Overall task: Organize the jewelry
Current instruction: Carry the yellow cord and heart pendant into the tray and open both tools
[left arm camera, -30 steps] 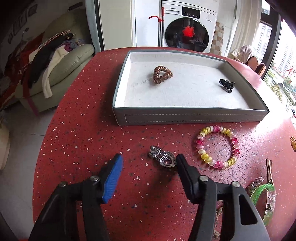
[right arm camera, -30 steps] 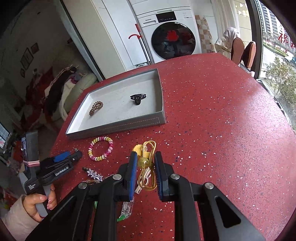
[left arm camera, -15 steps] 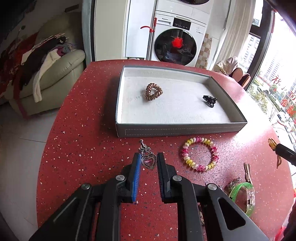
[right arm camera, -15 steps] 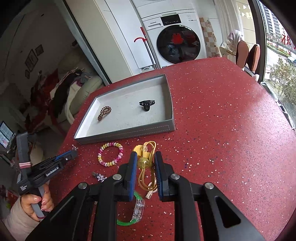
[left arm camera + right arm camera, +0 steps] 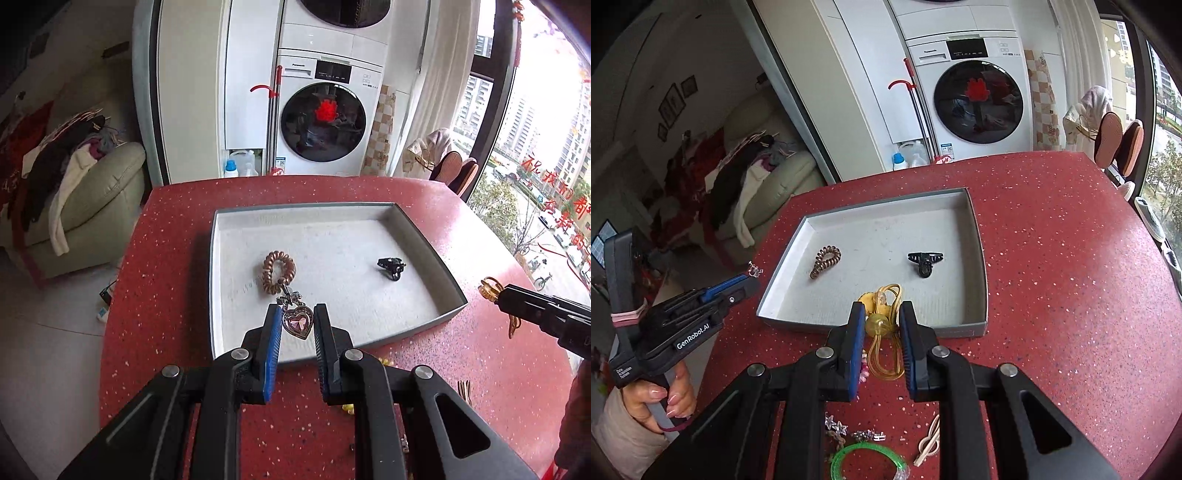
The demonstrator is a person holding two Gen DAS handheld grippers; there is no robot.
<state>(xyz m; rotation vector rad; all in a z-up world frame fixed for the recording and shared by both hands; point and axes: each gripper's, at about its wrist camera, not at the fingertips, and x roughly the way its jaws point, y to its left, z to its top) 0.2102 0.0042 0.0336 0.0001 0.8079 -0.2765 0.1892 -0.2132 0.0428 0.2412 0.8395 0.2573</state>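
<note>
Left tool (image 5: 295,325) pinching heart pendant (image 5: 297,322) (right view hides it)

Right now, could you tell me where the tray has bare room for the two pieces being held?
The tray floor is bare between the spiral hair tie and the black claw clip, along the far wall, and in the near strip by the front rim. The table in front of the tray is crowded: green bangle, star clip, beige clip.

Red speckled table (image 5: 1071,280) fills mid-frame. Grey tray (image 5: 980,266) sits directly on it at centre. Along the bottom edge: green bangle (image 5: 871,452), star clips (image 5: 836,424), cream clip (image 5: 929,443).
</note>
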